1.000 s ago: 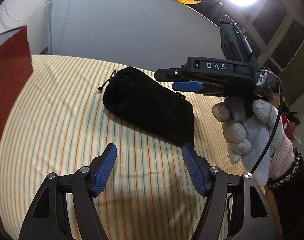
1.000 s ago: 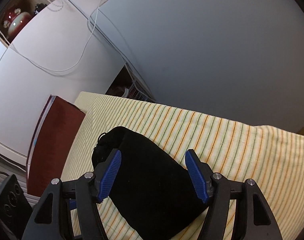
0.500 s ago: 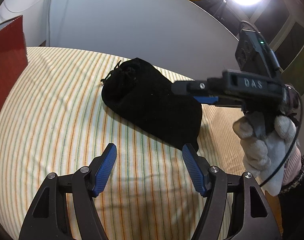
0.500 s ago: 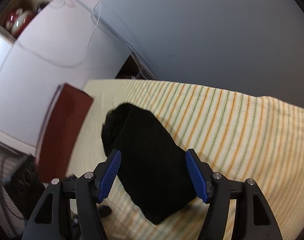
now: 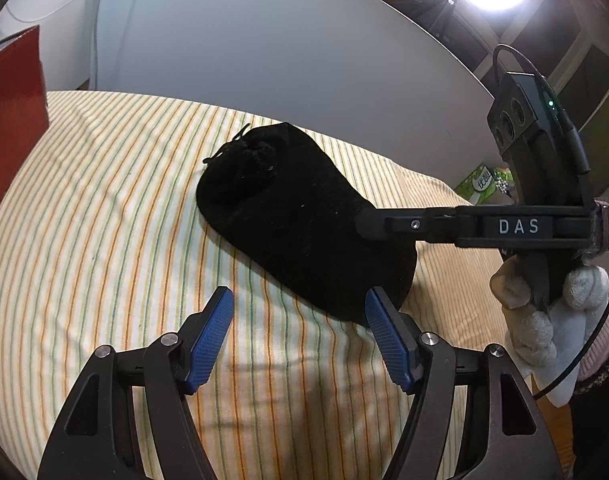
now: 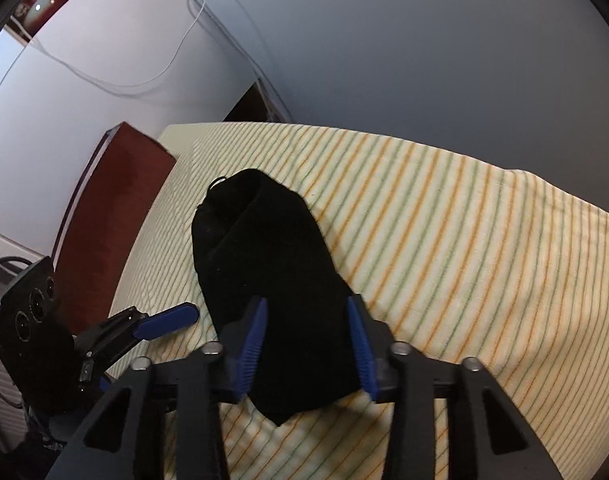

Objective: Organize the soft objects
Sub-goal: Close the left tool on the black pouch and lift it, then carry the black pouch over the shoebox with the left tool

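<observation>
Left gripper (image 5: 298,334) angled downward, jaws wide apart; right gripper (image 6: 306,344), held by a white-gloved hand (image 5: 544,320), closing.

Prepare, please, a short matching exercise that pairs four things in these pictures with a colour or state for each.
Things:
1. pouch
2. cloth
3. left claw
4. right claw

Colour or state:
a. striped in orange and green
b. jaws wide, nothing between them
c. black, lying on its side
d. jaws closing about the pouch's end

Pairs: 1-c, 2-a, 3-b, 4-d
</observation>
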The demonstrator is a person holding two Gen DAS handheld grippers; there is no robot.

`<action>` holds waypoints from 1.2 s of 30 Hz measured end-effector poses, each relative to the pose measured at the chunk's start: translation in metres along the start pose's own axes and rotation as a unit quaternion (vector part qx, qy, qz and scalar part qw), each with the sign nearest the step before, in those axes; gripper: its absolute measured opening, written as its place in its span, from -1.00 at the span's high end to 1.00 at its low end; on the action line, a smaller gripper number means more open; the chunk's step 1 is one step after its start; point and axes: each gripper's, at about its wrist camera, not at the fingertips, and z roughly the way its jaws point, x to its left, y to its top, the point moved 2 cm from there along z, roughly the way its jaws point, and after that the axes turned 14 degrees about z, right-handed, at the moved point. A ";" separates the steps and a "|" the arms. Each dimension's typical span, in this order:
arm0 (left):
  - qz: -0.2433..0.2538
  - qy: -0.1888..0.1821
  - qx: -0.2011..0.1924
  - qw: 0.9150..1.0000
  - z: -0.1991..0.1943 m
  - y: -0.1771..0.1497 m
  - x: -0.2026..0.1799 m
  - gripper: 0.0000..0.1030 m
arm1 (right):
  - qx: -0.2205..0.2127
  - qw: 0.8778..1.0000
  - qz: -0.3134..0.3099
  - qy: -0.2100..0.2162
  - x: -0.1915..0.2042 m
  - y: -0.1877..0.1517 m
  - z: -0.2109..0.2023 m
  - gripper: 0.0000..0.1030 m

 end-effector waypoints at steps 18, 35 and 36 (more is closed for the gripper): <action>-0.008 -0.007 -0.025 1.000 -0.010 0.005 -0.003 0.53 | -0.034 0.999 -0.008 0.002 -0.003 -0.037 -0.040 0.62; -0.005 0.026 -0.142 0.989 -0.145 -0.009 0.014 0.54 | -0.085 0.993 -0.071 0.041 0.099 -0.071 -0.096 0.65; -0.007 0.031 -0.149 0.988 -0.156 -0.011 0.018 0.54 | -0.086 0.992 -0.078 0.044 0.109 -0.073 -0.097 0.65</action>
